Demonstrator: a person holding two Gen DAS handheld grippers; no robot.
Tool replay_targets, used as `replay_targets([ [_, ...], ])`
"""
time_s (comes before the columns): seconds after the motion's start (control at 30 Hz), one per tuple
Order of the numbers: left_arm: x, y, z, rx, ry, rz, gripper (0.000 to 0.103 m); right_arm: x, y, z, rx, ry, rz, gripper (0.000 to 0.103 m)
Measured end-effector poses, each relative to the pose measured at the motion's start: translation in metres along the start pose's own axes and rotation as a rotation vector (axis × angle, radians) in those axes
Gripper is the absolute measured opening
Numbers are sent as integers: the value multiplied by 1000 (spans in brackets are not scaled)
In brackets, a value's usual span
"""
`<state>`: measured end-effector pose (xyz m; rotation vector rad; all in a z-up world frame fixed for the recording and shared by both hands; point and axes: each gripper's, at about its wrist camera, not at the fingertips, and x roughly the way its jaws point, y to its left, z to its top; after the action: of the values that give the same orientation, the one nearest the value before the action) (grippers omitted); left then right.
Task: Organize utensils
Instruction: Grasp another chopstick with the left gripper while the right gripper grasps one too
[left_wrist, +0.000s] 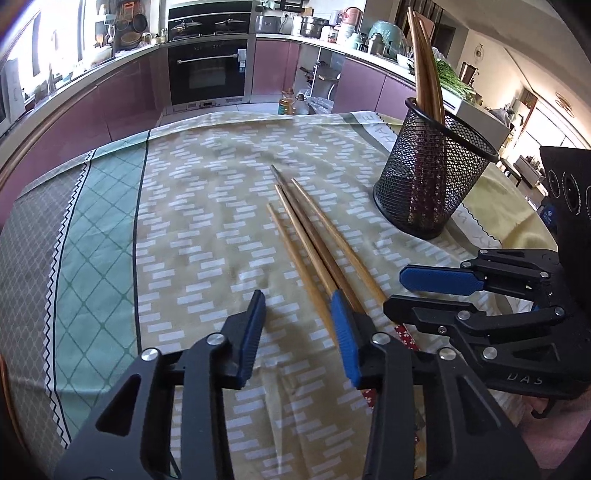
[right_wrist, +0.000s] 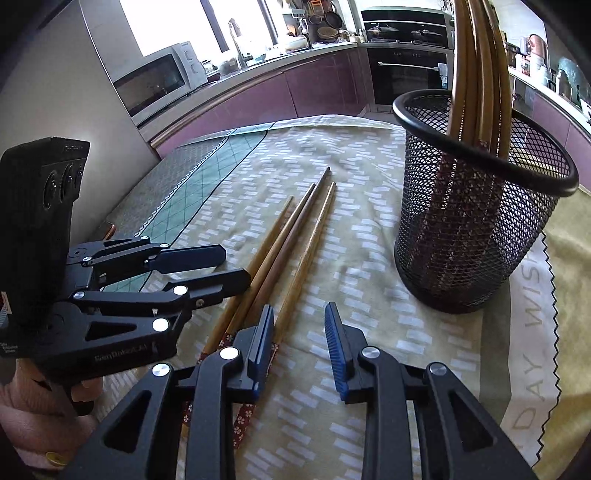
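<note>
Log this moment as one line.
left gripper: open | right gripper: open | chopsticks: four loose on tablecloth | mesh cup: upright, holds chopsticks

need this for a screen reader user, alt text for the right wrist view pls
Four loose chopsticks lie side by side on a patterned tablecloth, left of a black mesh holder with more chopsticks standing in it. The right gripper is open near them; the left gripper, also open, reaches in from the left.

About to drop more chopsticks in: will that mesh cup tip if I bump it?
Possibly. The mesh cup looks light and tall, and its chopsticks lean to one side, raising the weight. The tablecloth may let it slide instead.
</note>
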<state>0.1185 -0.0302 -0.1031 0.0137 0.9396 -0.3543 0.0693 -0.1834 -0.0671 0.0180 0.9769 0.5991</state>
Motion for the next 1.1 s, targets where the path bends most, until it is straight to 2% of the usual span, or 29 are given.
replay_targets([
  [0.4,11,5,12,8,10,9,18,18,3,20,-12,-9,-45,27],
  [0.53,13,3,13,2,3,30,16,22,3,25,-5,-15,-66,18],
  [0.63,13,4,13,-20,1,28,13,22,-1,24,23,-18,-44,9],
  [0.73,11,6,11,-51,1,8,9,19,-6,22,52,-20,-23,6],
  [0.93,1,8,7,-86,-11,-26,8,6,-9,16,72,-44,20,5],
  [1.1,-6,2,6,-67,-16,-51,8,-2,-5,12,39,-37,49,5],
])
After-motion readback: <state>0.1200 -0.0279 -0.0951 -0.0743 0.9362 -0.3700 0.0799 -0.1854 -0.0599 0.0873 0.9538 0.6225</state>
